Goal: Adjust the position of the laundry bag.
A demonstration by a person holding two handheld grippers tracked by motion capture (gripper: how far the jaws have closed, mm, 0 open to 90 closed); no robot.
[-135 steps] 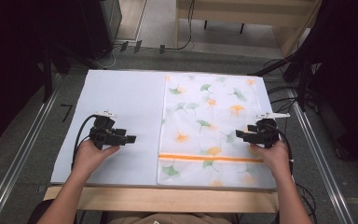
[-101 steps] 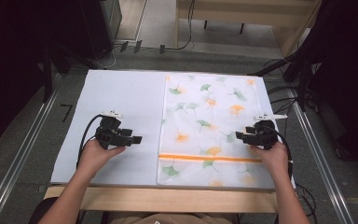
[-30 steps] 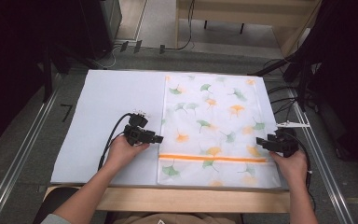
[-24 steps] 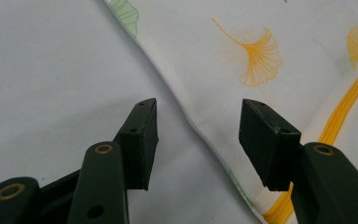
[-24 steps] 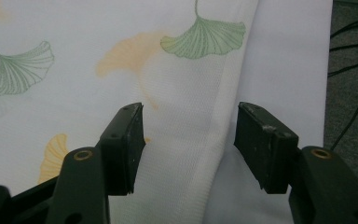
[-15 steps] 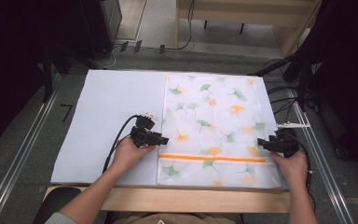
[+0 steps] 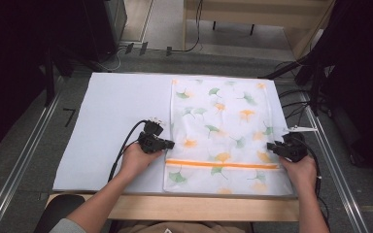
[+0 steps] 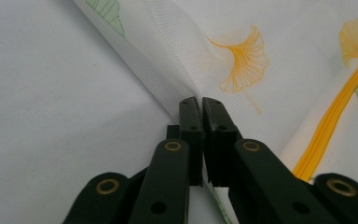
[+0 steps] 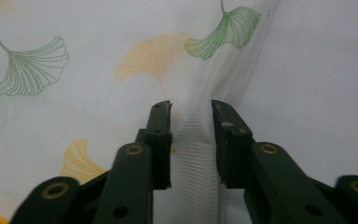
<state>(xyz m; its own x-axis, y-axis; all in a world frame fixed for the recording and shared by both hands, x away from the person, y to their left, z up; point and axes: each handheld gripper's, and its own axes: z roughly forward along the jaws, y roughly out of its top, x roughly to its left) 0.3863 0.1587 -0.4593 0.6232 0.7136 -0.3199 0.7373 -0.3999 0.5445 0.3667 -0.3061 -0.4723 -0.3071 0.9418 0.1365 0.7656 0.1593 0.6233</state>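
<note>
Since the earliest frame, the left tongs (image 7: pixel 169 143) have travelled from the bare left half of the surface (image 7: pixel 111 102) to the left edge of the leaf-printed cloth bag (image 7: pixel 223 121), and the right tongs (image 7: pixel 270 145) have slid out to its right edge; both sets of jaws have just been closing.

In the left gripper view the left tongs (image 8: pixel 201 105) are pressed together on a raised fold of the bag's edge (image 8: pixel 168 79). In the right gripper view the right tongs (image 9: pixel 191 109) stand partly apart, with a ridge of the bag's mesh edge (image 9: pixel 193 154) between them; the pads do not visibly press on it.

The bag lies flat on the right half of the white surface, centre right of the high view, with one orange zip (image 7: pixel 221 164) running across its lower part.

Around it: one bag, two tongs, two hands. A black cable (image 7: pixel 126 145) loops from the left tongs across the white sheet. More cables (image 7: pixel 291 97) lie at the right of the frame, off the surface. Nothing lies on top of the bag.
</note>
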